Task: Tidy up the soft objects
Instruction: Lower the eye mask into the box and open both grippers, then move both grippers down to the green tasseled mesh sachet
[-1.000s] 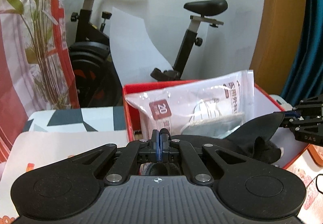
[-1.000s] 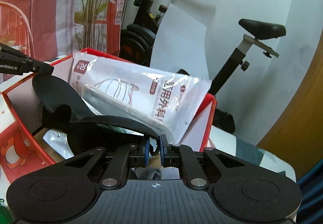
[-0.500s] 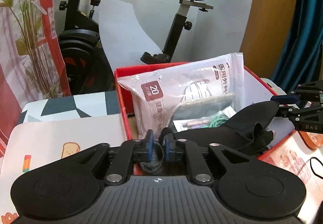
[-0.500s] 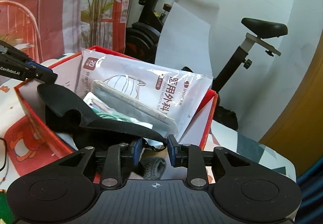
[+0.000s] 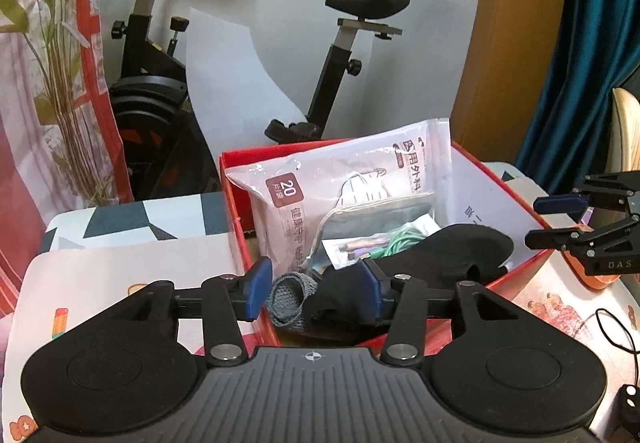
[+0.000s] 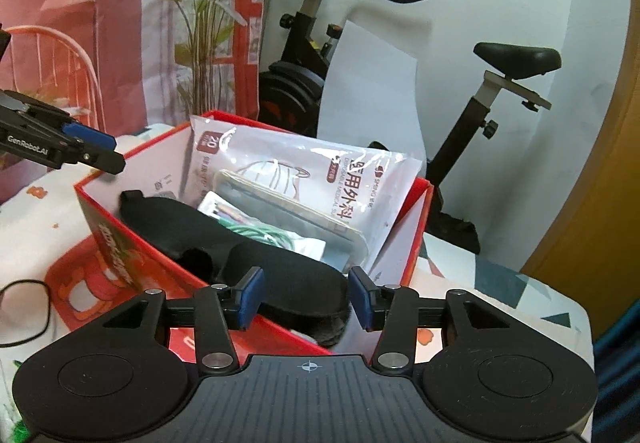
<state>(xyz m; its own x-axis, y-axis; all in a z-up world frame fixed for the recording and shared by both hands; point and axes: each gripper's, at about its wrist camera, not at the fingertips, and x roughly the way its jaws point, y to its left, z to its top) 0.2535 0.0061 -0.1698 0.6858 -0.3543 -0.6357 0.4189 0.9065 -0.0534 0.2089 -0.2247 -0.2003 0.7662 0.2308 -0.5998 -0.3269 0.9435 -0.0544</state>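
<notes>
A black soft eye mask (image 5: 452, 255) (image 6: 256, 263) lies inside the red box (image 5: 516, 195) (image 6: 104, 219), on top of its contents. A grey knit item (image 5: 290, 295) sits at the box's near corner in the left wrist view. My left gripper (image 5: 316, 289) is open, its jaws apart at the box's near end, holding nothing. My right gripper (image 6: 306, 297) is open over the mask's other end, holding nothing. Each gripper also shows in the other's view: the right one (image 5: 560, 219) and the left one (image 6: 100, 151).
A white bag of face masks (image 5: 344, 199) (image 6: 304, 179) leans in the box with a clear pouch and green cable (image 5: 396, 239). An exercise bike (image 5: 224, 55) stands behind. A patterned cloth (image 5: 120, 267) covers the table. A thin black loop (image 6: 24, 311) lies on the table.
Both grippers opened and let go of the black eye mask, which dropped from hanging stretched between them into the red box. Both grippers drew back a little.
</notes>
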